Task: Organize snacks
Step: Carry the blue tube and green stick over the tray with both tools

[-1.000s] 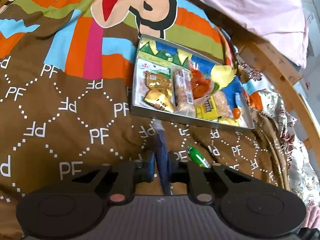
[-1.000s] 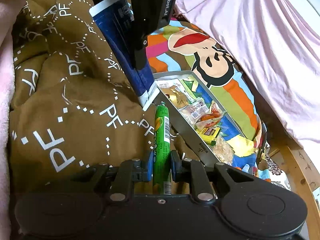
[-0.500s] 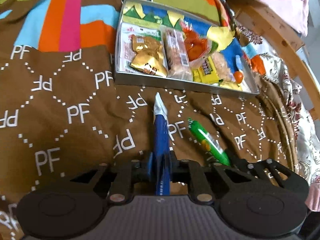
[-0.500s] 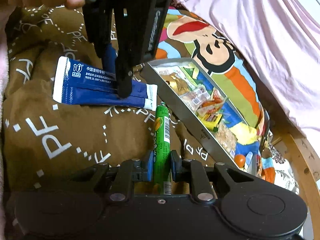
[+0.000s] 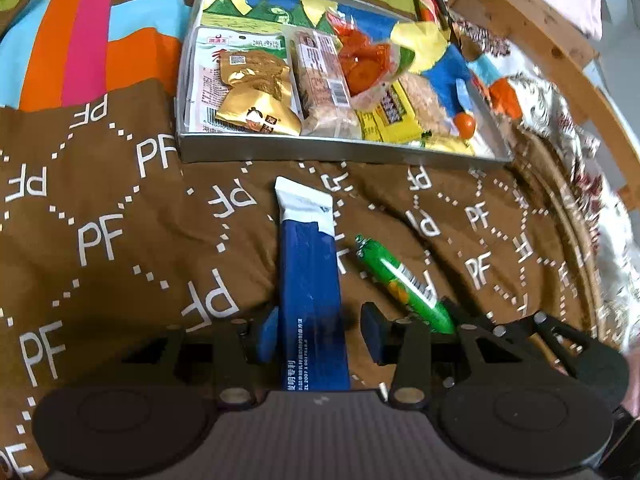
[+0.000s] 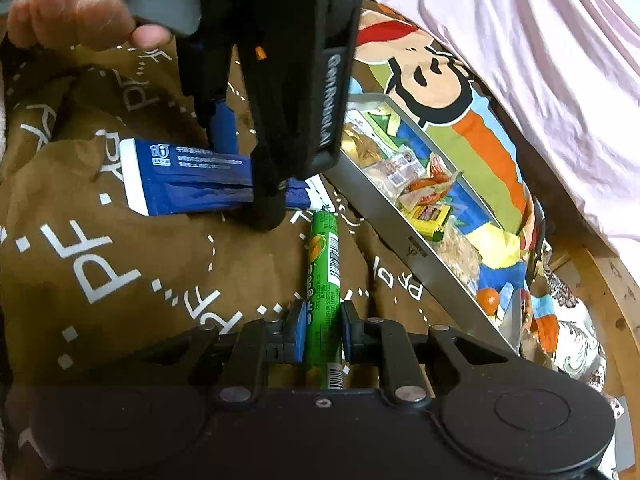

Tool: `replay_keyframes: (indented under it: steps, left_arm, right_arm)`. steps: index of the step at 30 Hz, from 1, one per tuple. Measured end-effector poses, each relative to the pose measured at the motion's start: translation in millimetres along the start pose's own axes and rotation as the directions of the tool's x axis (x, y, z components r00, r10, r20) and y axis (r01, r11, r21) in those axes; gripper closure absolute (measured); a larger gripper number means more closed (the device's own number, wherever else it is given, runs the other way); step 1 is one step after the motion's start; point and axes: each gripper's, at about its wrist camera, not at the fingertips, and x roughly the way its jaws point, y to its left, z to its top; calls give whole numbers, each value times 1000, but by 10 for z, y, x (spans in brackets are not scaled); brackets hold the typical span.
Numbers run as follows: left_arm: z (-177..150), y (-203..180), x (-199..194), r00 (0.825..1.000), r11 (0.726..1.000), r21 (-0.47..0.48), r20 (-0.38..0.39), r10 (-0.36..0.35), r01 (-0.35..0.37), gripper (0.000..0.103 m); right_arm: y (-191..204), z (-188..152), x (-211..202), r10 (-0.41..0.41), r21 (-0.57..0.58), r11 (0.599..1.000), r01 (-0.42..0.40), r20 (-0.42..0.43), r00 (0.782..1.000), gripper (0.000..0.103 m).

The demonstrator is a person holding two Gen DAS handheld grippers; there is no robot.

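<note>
Two snacks are not yet in the shallow metal tray, which holds several packets: the flat blue foil pouch lies on the brown "PF" quilt between the left gripper's opening jaws, and the right gripper clamps the green sausage stick, near a wooden bed frame

A blue packet with white ends and a green tube lay mid-frame on a brown blanket printed with white letters.
</note>
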Motion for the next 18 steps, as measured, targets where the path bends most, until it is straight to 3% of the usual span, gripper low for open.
replay_keyframes:
  steps: [4,6,10,18]
  left_arm:
    - [-8,-43,50,999,998,35,-10,44,-44,56]
    - [-16,-67,64,997,996,50,-10,78,-77,64]
    - [-58,-117,22,994,991,77,12,108,-109,70]
    - [-122,-166,-361,981,994,41,170,92,-100,72]
  right_arm:
    - [-27,-7,15,2,26,1000,-1,-12,1000,84]
    - [-32,-8,21,1,31,1000,0,-14,1000,84]
    - [-35,-6,25,-6,30,1000,6,-10,1000,84]
    - [-72,7,-42,-71,33,997,69,58,996,84]
